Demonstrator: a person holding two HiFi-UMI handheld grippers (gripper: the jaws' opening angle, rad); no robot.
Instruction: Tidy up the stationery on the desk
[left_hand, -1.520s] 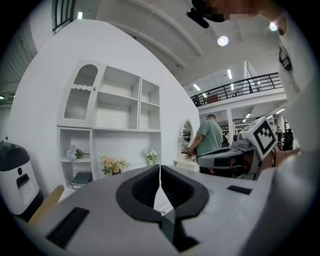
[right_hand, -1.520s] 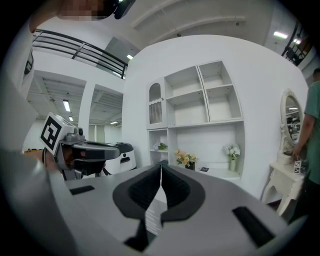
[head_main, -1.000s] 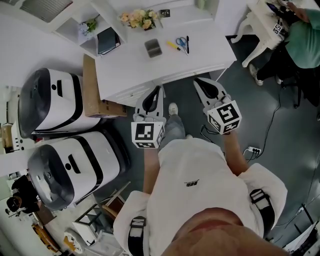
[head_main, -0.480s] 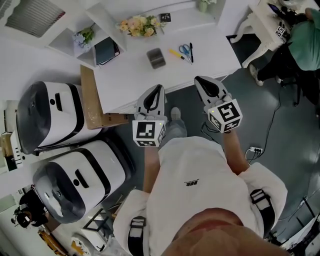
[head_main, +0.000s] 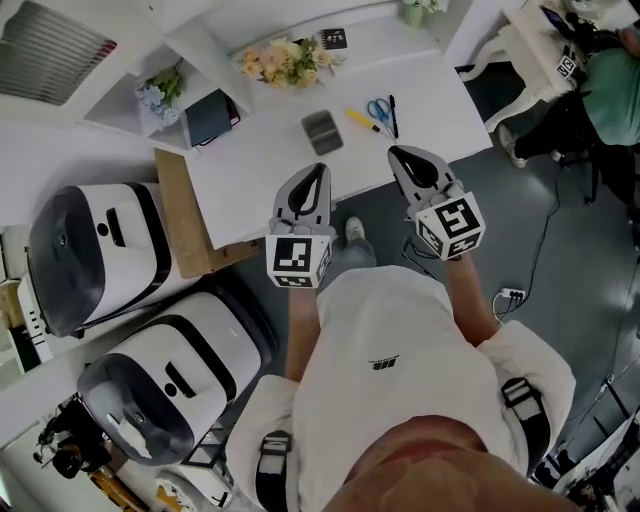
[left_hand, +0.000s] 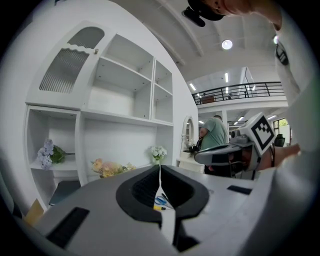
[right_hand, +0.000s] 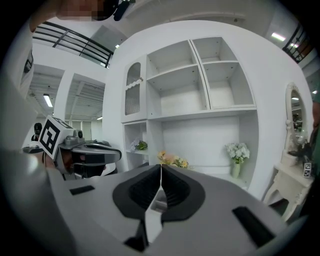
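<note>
Across the white tabletop (head_main: 250, 170) the stationery sits in a loose row well back from the near edge: one grey case (head_main: 322, 132), then one yellow marker (head_main: 357, 118), one pair of blue scissors (head_main: 378, 108) and one black pen (head_main: 393, 115), the last three close together at the right. Behind them, one pastel bouquet (head_main: 285, 60) and one small black card (head_main: 332, 39) stand against the back. Off to the left, a shelf holds one dark notebook (head_main: 210, 117) and one bunch of purple flowers (head_main: 160, 92). A cardboard box (head_main: 185, 215) stands against the tabletop's left side, and two white-and-black machines (head_main: 85, 255) crowd the floor beside it. A person in green (head_main: 612, 85) sits at another desk, far right. Two hand-held grippers are up: the left hand-held gripper (head_main: 319, 168) hangs over the near edge with the grey case just beyond its tip, and the right hand-held gripper (head_main: 397, 151) hangs near the front right corner, short of the scissors. Both have their jaws pressed fully together, nothing between them, touching nothing.
</note>
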